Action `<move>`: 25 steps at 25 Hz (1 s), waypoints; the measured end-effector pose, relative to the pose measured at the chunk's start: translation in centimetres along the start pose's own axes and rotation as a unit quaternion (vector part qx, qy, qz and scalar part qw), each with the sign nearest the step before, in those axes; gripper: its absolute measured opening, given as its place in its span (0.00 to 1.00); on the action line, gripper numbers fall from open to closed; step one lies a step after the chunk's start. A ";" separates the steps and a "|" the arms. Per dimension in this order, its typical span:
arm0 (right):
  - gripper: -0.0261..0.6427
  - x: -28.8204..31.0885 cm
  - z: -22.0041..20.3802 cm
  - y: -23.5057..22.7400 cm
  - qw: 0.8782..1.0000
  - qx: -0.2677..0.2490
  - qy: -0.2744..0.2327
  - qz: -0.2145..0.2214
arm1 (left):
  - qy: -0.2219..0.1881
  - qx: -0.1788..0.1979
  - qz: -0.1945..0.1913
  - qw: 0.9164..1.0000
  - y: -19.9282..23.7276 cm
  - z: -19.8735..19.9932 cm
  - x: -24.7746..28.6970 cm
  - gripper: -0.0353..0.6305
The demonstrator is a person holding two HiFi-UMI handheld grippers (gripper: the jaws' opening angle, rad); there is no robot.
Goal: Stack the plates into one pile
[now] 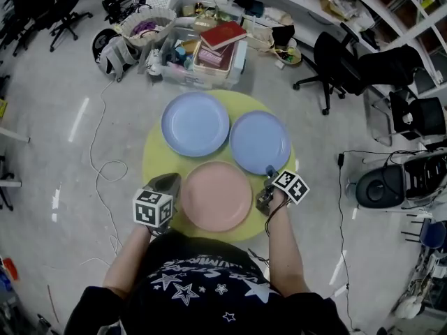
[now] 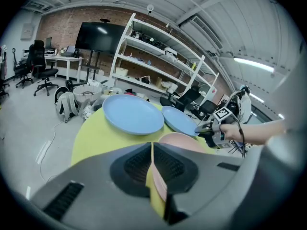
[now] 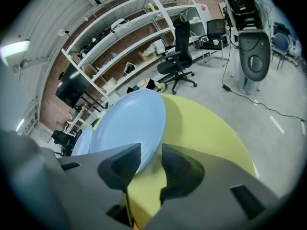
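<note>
Three plates lie side by side on the round yellow-green table [image 1: 155, 160]: a blue plate [image 1: 195, 124] at the far left, a second blue plate [image 1: 260, 142] at the far right, and a pink plate [image 1: 216, 195] nearest me. My right gripper [image 1: 269, 172] is at the right blue plate's near edge. In the right gripper view that plate's [image 3: 127, 121] rim runs into the gap of my right gripper [image 3: 151, 150]; the jaws stand apart, open. My left gripper [image 1: 174, 180] sits by the pink plate's left edge, its tips [image 2: 152, 145] together, holding nothing.
Behind the table stands a plastic crate of books [image 1: 213, 51], a wicker basket [image 1: 147, 23] and bags. An office chair [image 1: 335, 61] is at the back right, a grey machine [image 1: 391, 183] at the right. A white cable [image 1: 105, 166] loops over the floor at the left.
</note>
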State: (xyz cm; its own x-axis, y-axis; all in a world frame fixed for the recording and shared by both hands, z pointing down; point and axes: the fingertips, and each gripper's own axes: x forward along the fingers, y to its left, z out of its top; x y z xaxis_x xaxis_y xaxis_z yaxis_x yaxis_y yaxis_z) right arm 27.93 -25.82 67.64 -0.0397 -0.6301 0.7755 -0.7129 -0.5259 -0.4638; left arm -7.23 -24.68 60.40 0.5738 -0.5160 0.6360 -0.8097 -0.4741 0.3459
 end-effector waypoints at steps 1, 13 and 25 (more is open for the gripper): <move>0.24 0.3 0.0 -0.1 1.000 0.002 0.003 -0.006 | 0.002 0.000 -0.002 1.000 0.1 0.1 0.3 0.09; 0.15 1.7 0.6 -0.8 0.998 0.058 -0.006 -0.033 | 0.015 0.004 -0.004 1.000 1.2 0.9 1.5 0.09; 0.09 -0.4 2.4 -1.0 0.982 0.174 -0.061 0.031 | 0.017 0.011 0.011 1.000 0.8 0.6 0.5 0.09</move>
State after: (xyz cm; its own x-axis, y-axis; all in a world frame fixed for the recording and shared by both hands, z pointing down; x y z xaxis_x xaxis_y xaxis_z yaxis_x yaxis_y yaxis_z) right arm 30.32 -26.35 66.77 0.0242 -0.7200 0.6935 -0.4290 -0.6341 -0.6433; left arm -7.52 -25.73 60.61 0.5506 -0.5028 0.6663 -0.8194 -0.4781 0.3163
